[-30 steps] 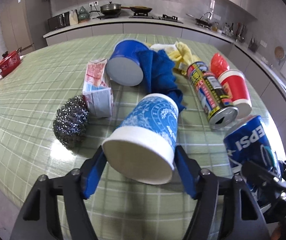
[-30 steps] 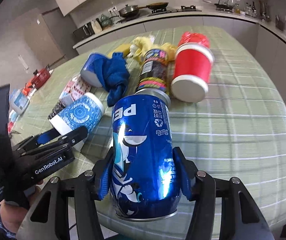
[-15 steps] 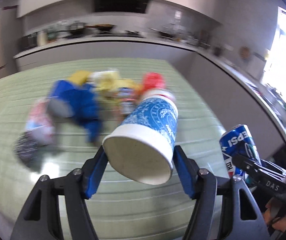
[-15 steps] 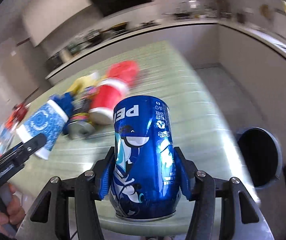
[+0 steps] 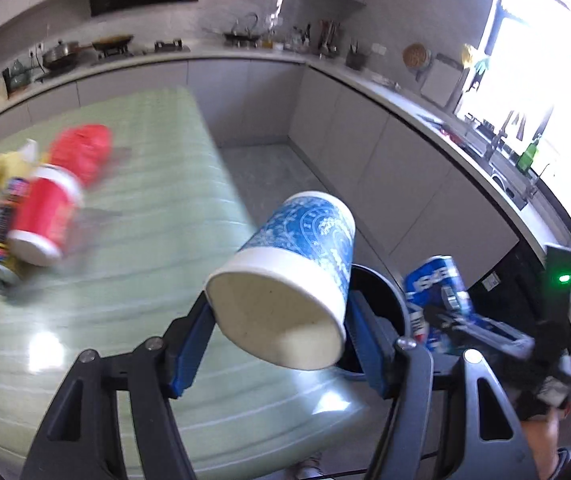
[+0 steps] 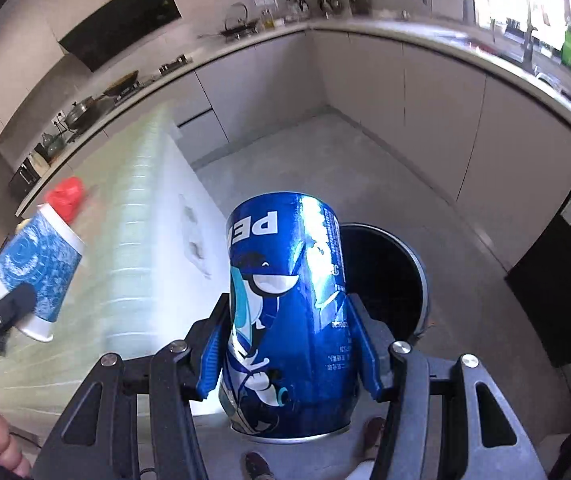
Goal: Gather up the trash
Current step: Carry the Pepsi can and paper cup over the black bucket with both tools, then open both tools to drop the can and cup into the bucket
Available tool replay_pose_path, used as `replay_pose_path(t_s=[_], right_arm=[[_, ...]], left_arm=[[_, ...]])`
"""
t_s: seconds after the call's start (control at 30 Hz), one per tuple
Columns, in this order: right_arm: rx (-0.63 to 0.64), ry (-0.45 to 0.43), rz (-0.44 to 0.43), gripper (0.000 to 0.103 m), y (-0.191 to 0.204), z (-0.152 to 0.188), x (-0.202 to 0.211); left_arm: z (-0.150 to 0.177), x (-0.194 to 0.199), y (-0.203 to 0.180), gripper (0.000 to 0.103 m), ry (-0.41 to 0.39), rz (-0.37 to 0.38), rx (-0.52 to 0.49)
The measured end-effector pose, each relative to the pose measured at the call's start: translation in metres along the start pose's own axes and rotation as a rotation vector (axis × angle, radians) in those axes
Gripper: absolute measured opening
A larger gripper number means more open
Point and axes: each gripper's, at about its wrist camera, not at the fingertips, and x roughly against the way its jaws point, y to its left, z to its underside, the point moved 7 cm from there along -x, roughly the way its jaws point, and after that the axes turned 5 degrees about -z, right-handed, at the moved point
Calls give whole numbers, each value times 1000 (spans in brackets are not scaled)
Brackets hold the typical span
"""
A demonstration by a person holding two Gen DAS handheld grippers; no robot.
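- A blue-patterned paper cup (image 5: 305,248) with a white rim band lies tilted between the blue pads of the left hand-held gripper (image 5: 281,320), its open mouth facing the camera.
- A blue Pepsi can (image 6: 287,312), upright and glossy, sits clamped in the right hand-held gripper (image 6: 287,356), its lettering reading mirrored.
- A round bin (image 6: 389,276) with a dark interior and pale rim stands on the floor just behind the can.
- A red paper cup (image 5: 43,218), blurred, lies on its side on the green desk (image 5: 145,208).
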Motion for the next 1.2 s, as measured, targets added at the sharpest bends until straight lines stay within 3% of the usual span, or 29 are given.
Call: replay_pose_path(t_s=[0.2, 0.43, 0.57, 0.67, 0.77, 0.9, 1.07, 1.2], right_arm=[[52, 122, -47, 57, -77, -24, -54], [128, 227, -89, 58, -101, -18, -106], [147, 239, -63, 73, -118, -19, -122], [146, 240, -57, 74, -128, -22, -123], [128, 198, -29, 74, -139, -34, -109], [118, 131, -16, 74, -141, -50, -77], [144, 84, -14, 75, -110, -64, -38], [164, 24, -18, 75, -70, -67, -8]], left_arm=[[5, -58, -67, 67, 75, -61, 44], [19, -117, -91, 69, 171, -147, 70], [28, -146, -95, 77, 239, -169, 71], [33, -164, -97, 77, 297, -192, 57], [33, -159, -96, 77, 313, -209, 72], [10, -122, -100, 77, 217, -252, 36], [-17, -53, -89, 83, 79, -291, 50], [-30, -12, -66, 83, 18, -327, 73]])
